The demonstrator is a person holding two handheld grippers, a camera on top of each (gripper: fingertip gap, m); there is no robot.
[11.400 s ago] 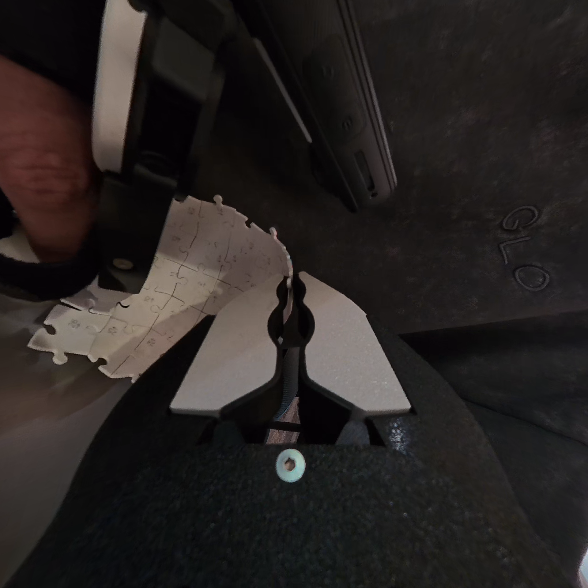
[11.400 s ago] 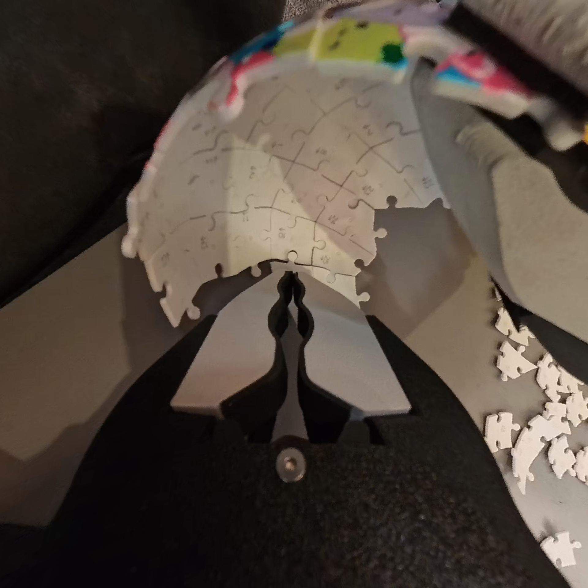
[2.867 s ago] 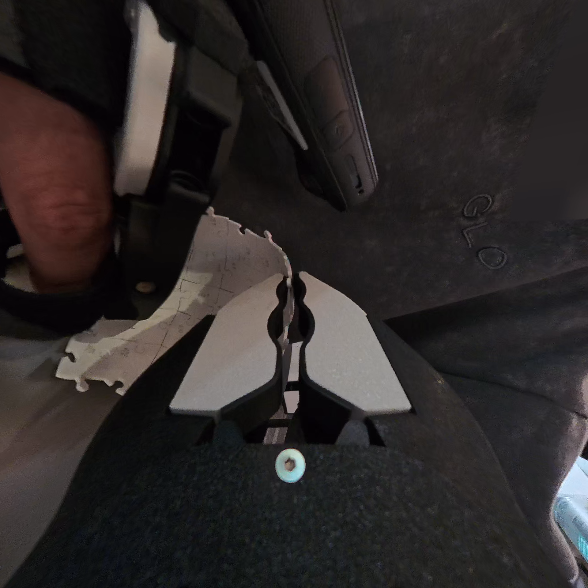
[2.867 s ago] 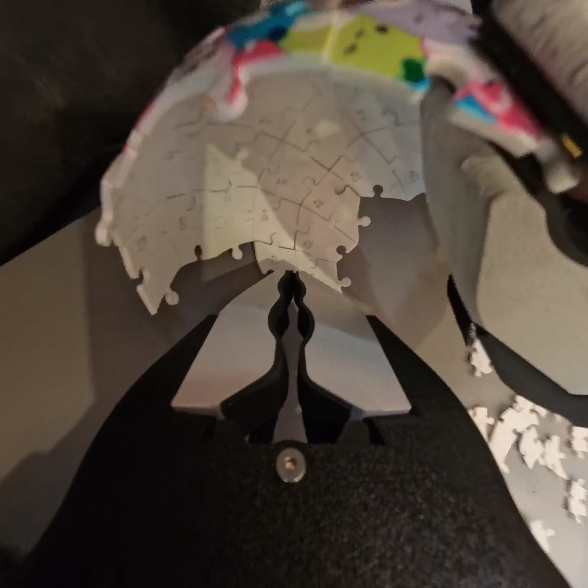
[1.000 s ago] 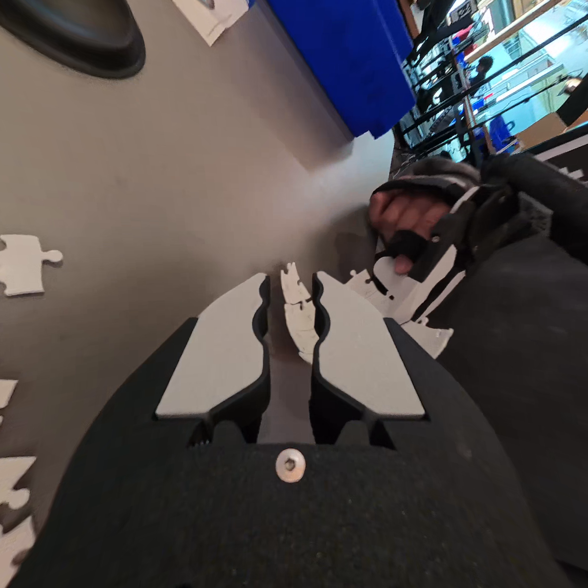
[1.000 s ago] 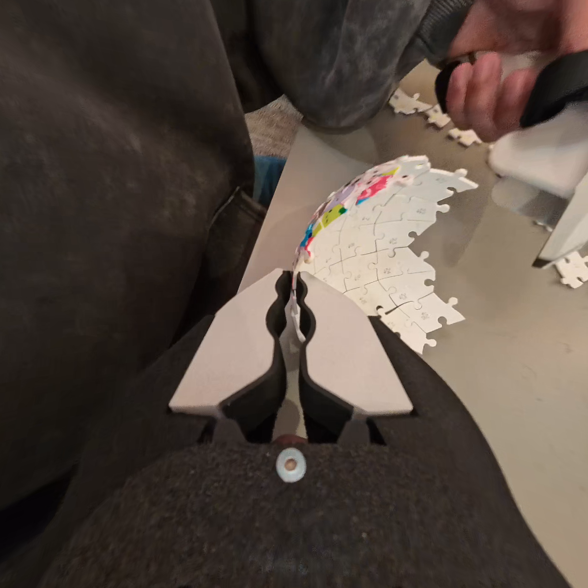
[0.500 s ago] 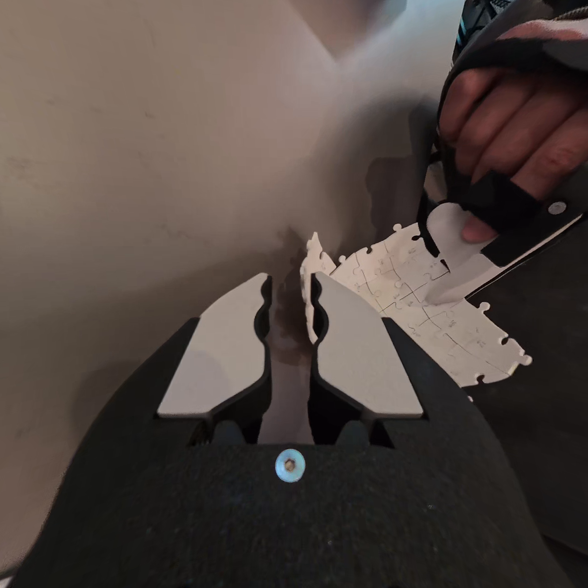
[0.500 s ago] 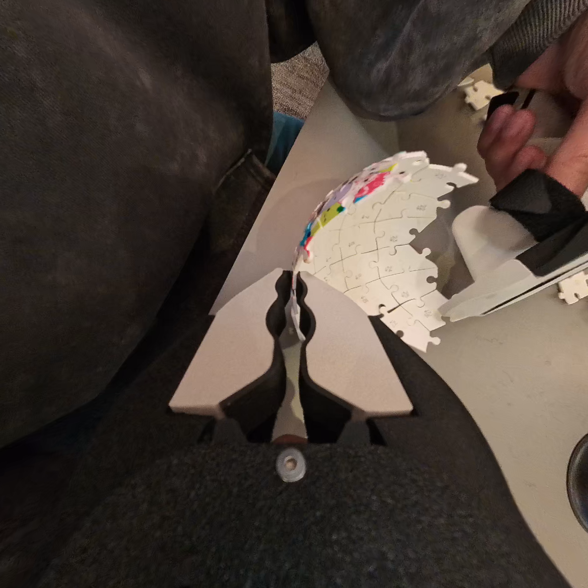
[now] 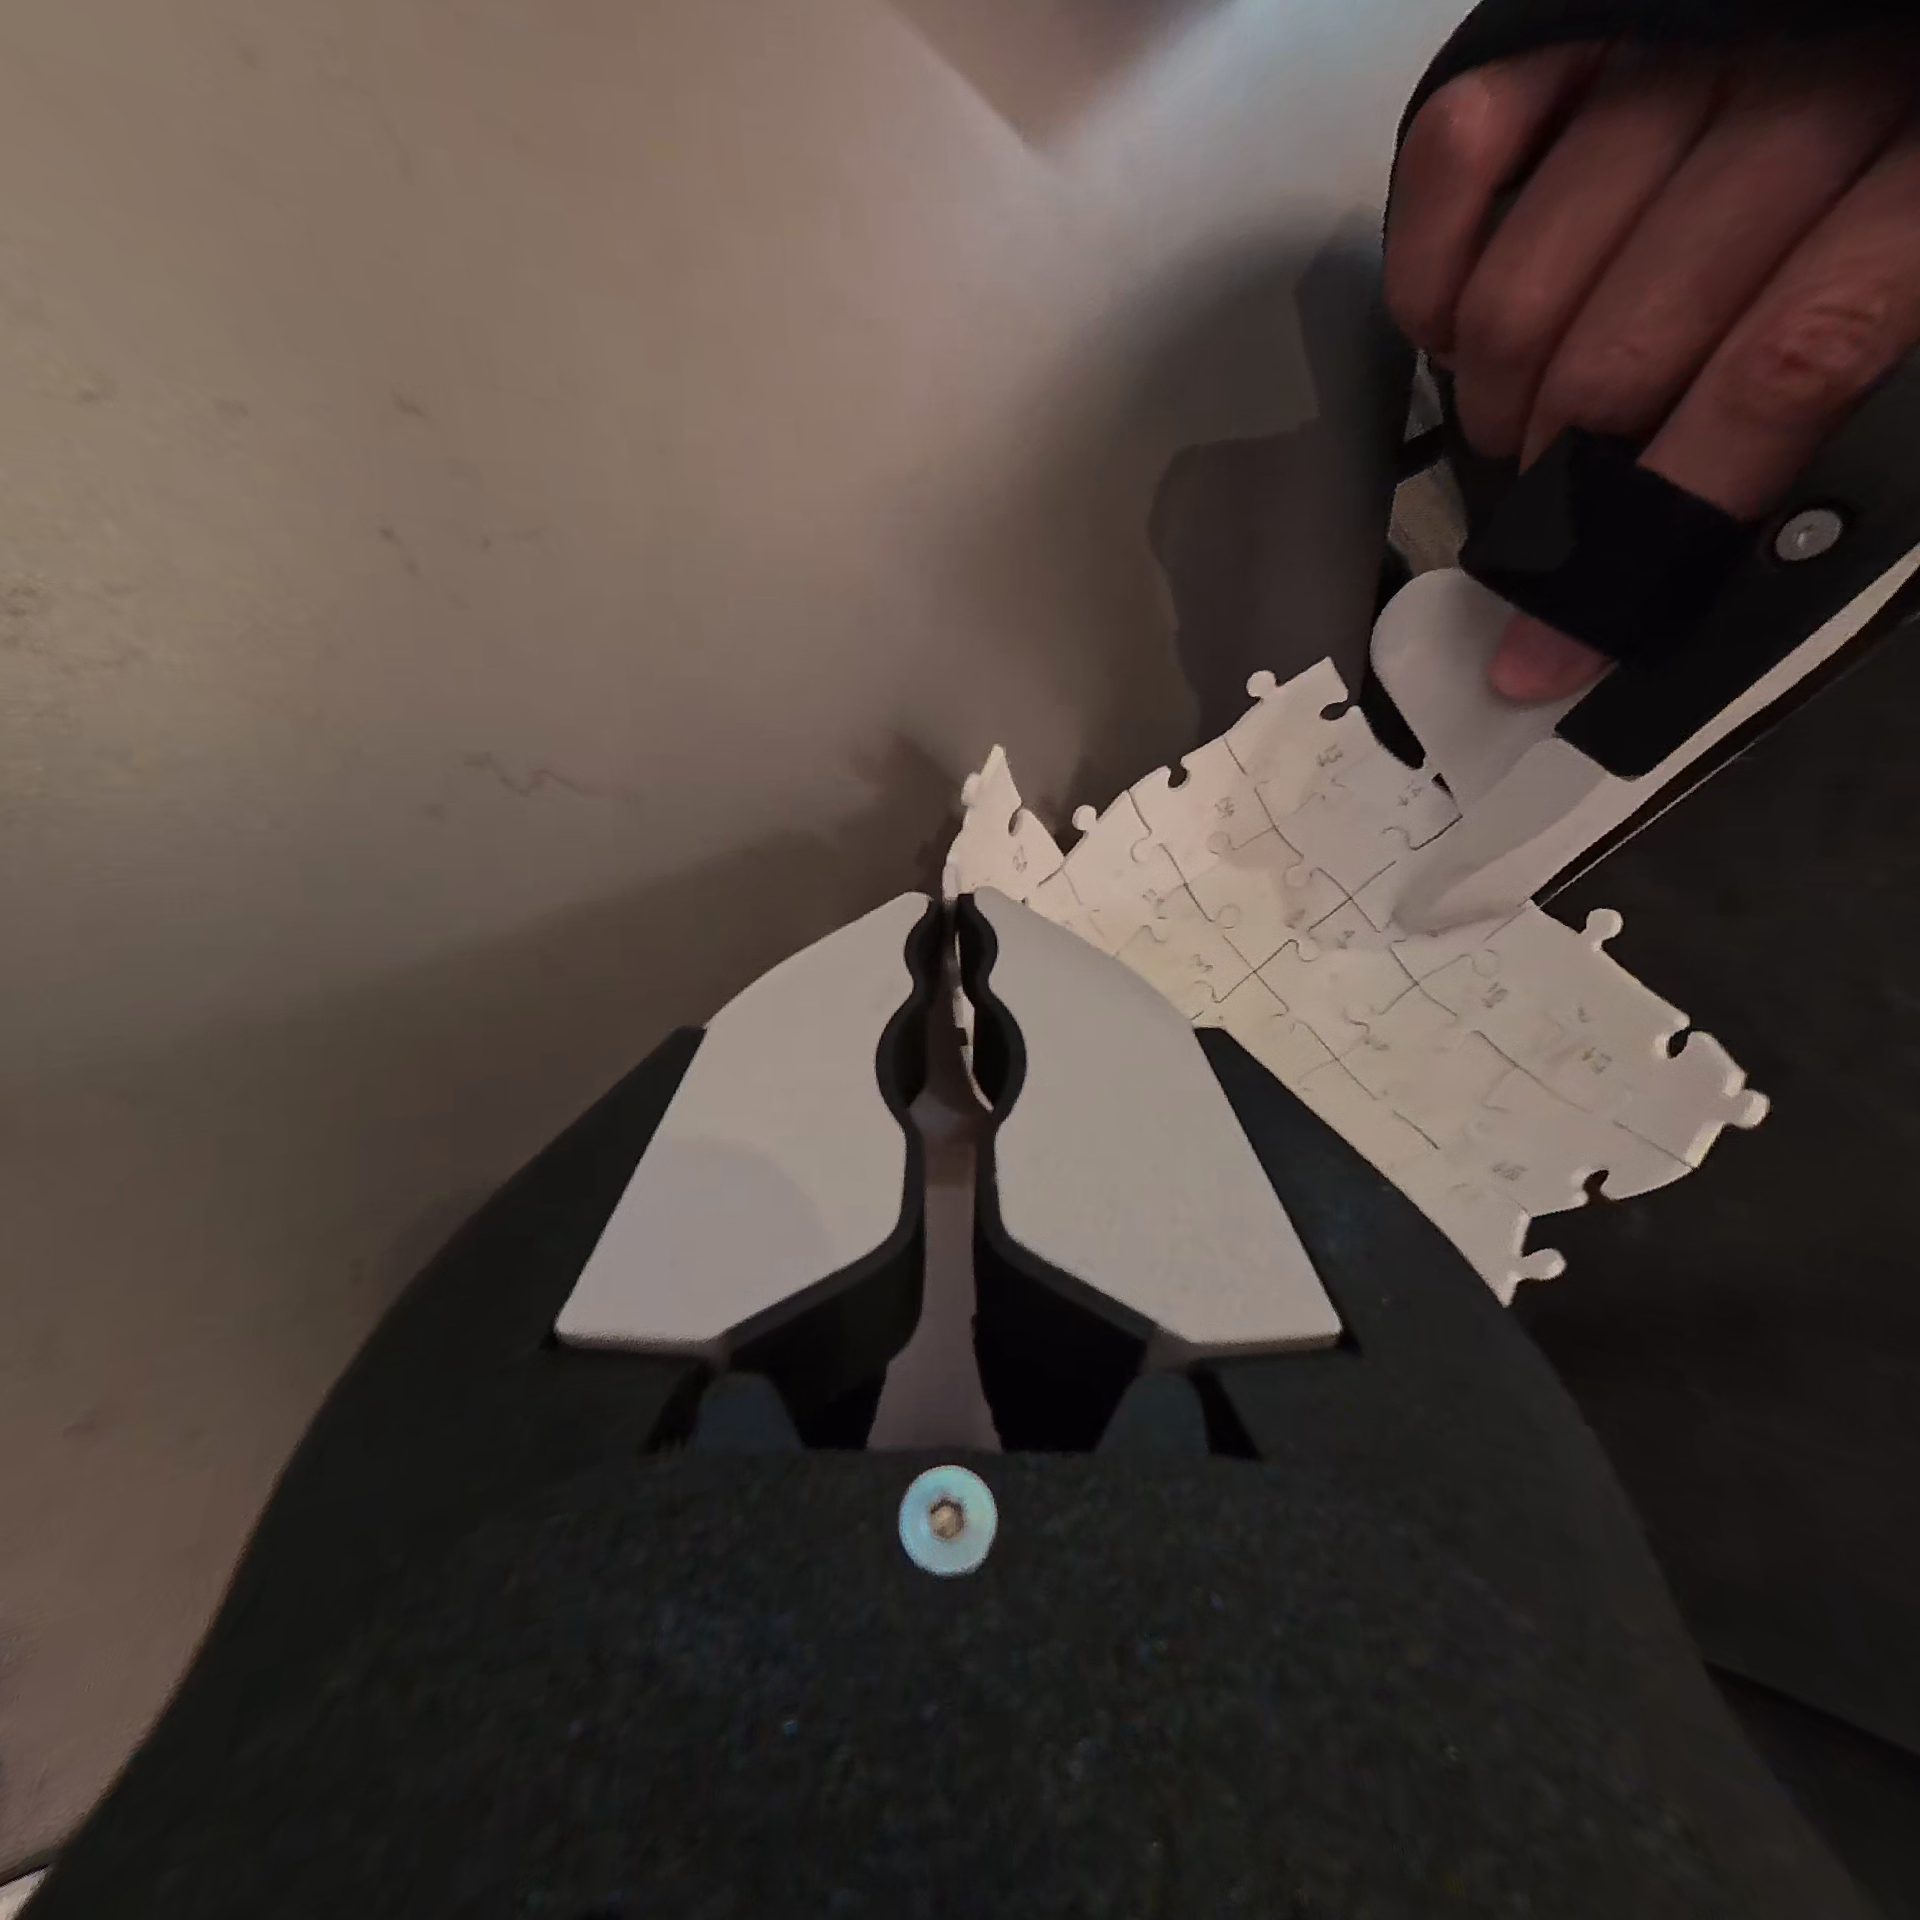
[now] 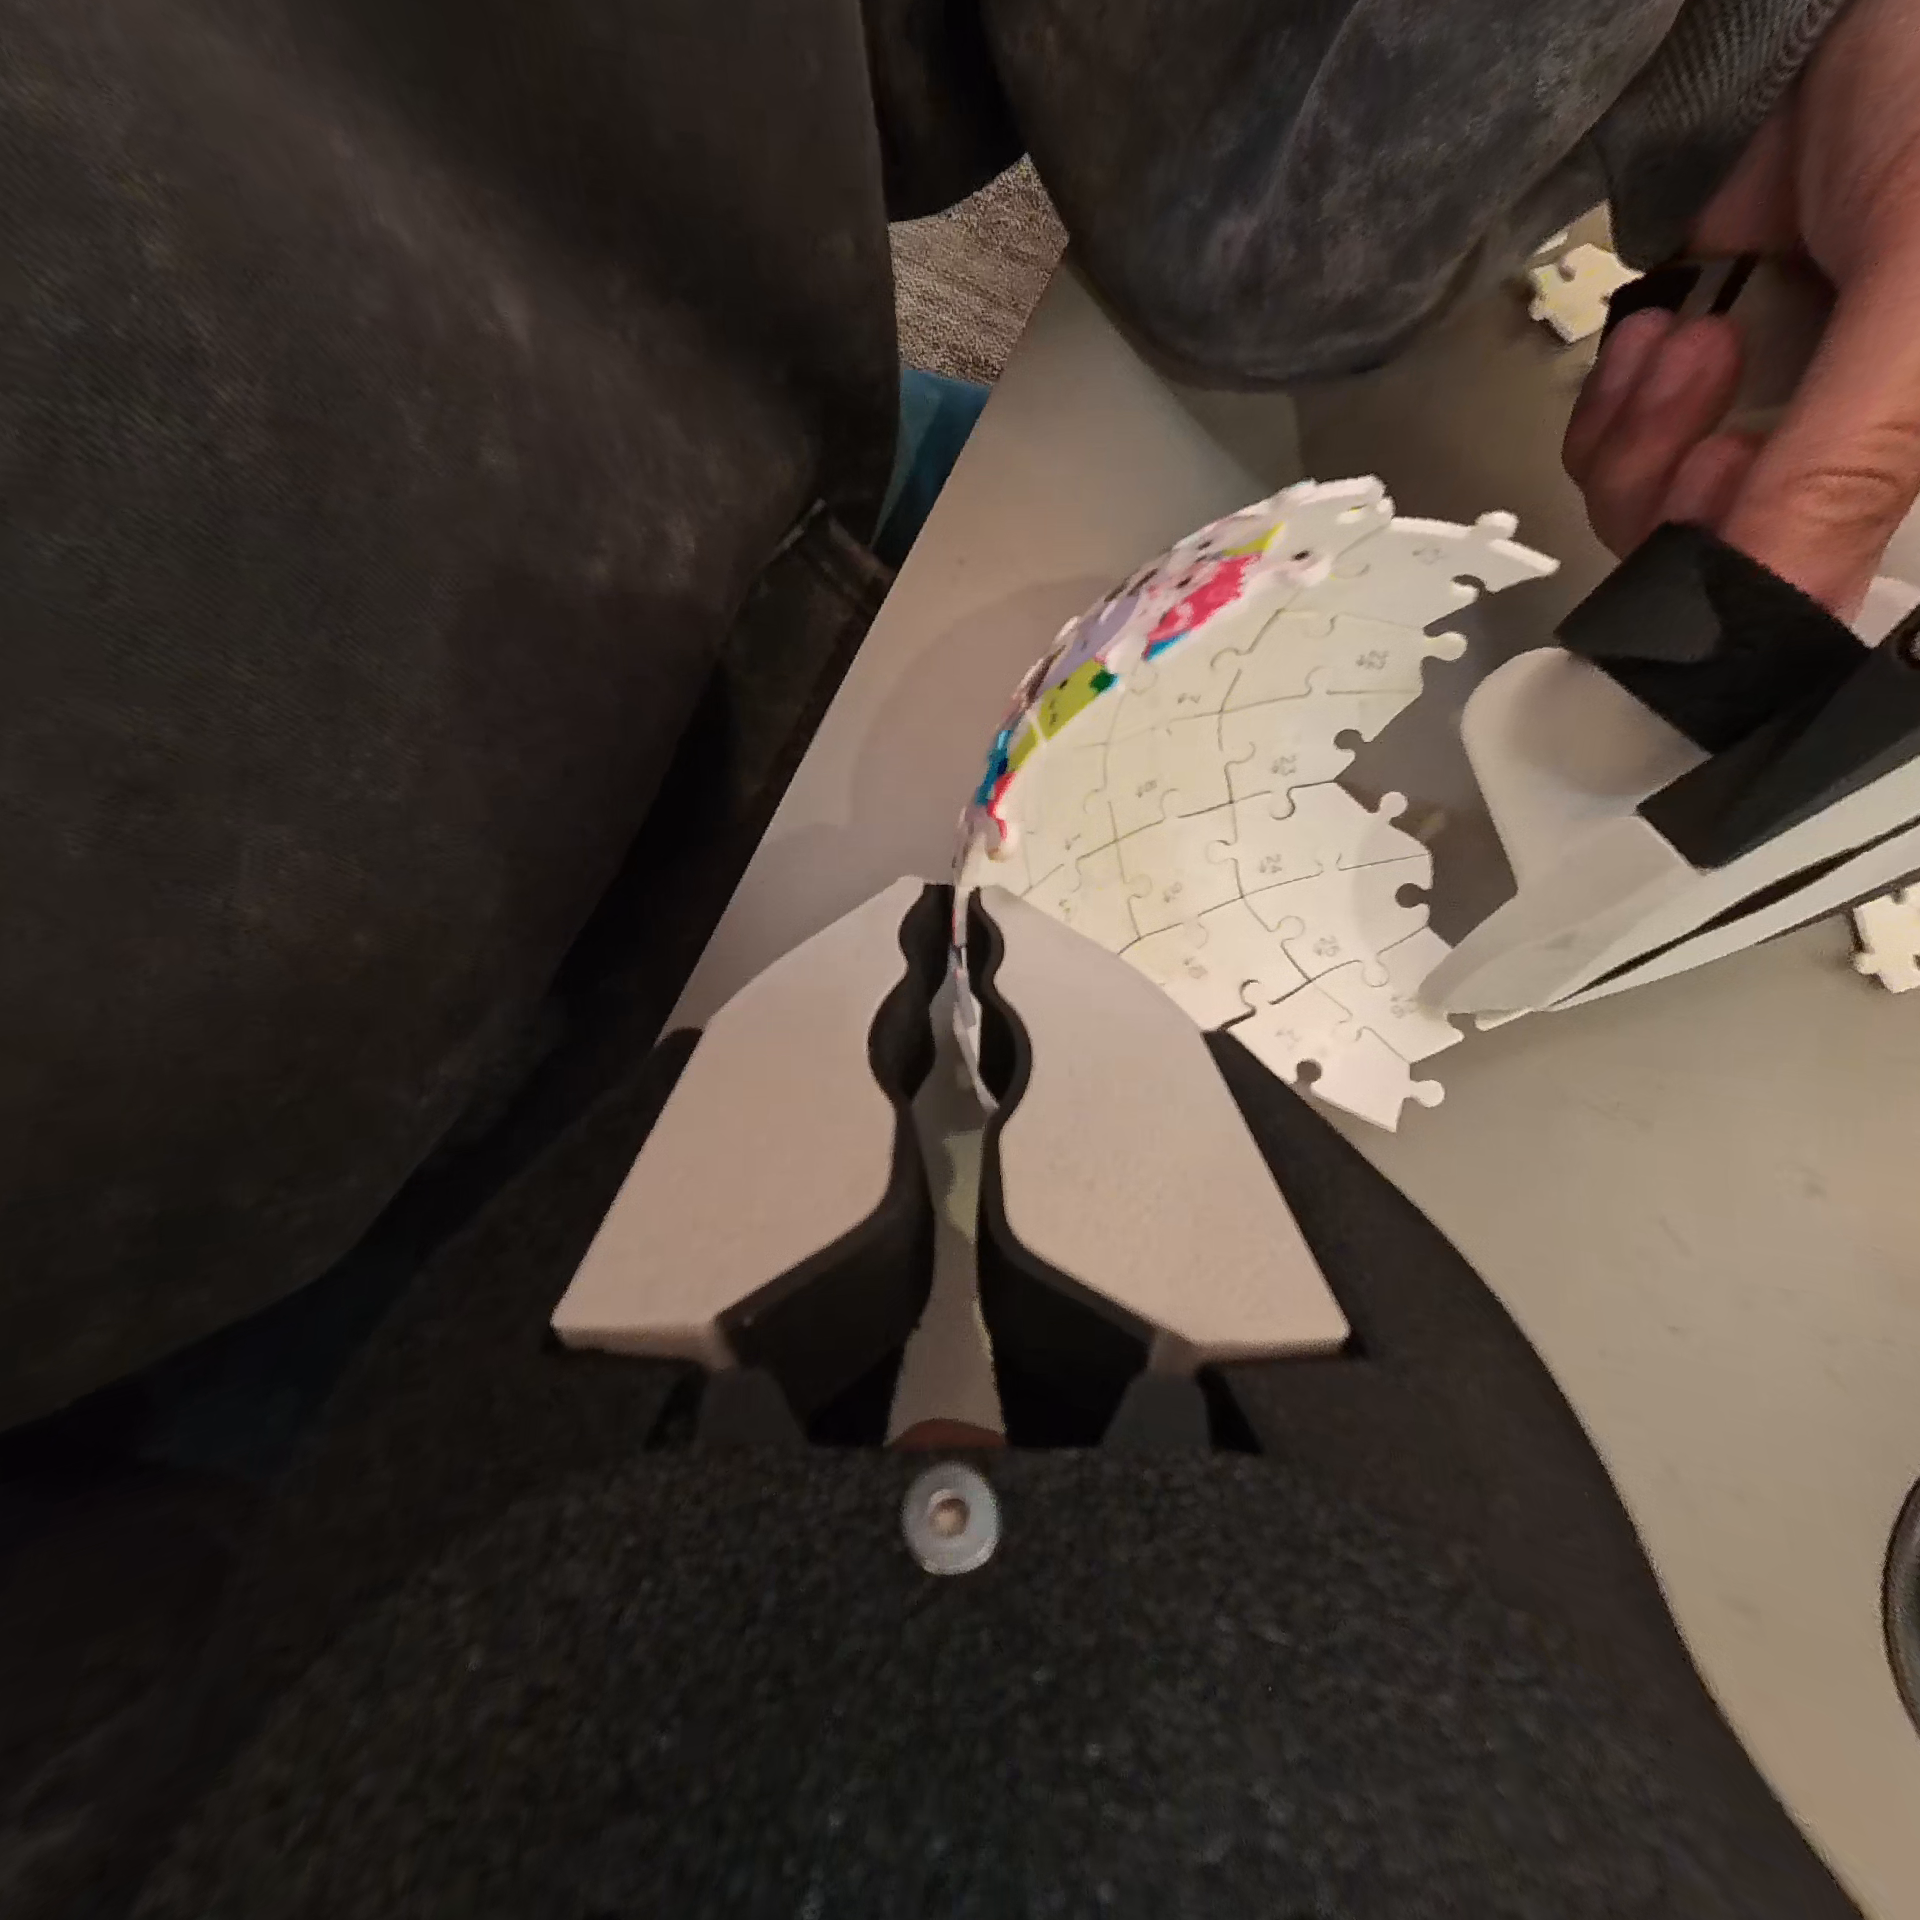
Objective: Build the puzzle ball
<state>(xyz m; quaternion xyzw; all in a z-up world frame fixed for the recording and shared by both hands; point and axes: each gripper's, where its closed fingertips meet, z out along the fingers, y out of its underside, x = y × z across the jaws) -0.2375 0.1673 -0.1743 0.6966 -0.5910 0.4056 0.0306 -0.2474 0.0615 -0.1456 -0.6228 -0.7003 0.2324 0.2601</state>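
Puzzle-ball shell (image 10: 1236, 831), a curved sheet of interlocked pieces with a white numbered inside and a coloured printed outside, is held just above the grey table (image 10: 1621, 1299) near its edge, at about 1 o'clock from each camera's own fingers. Right gripper (image 10: 954, 940): jaws nearly closed, pinching the shell's rim edge-on. Left gripper (image 9: 951, 925): jaws likewise nearly shut on the opposite rim; in the right wrist view its fingertips meet the shell at 3 o'clock. Loose pieces (image 10: 1886, 951) lie on the table at 2 to 3 o'clock. Judged step: regripping the shell between two holds. To do it well, keep both pinches light and on whole pieces rather than tabs, avoid pulling the rims apart, and release one side only once the other hold looks firm, since the seams could pop open.
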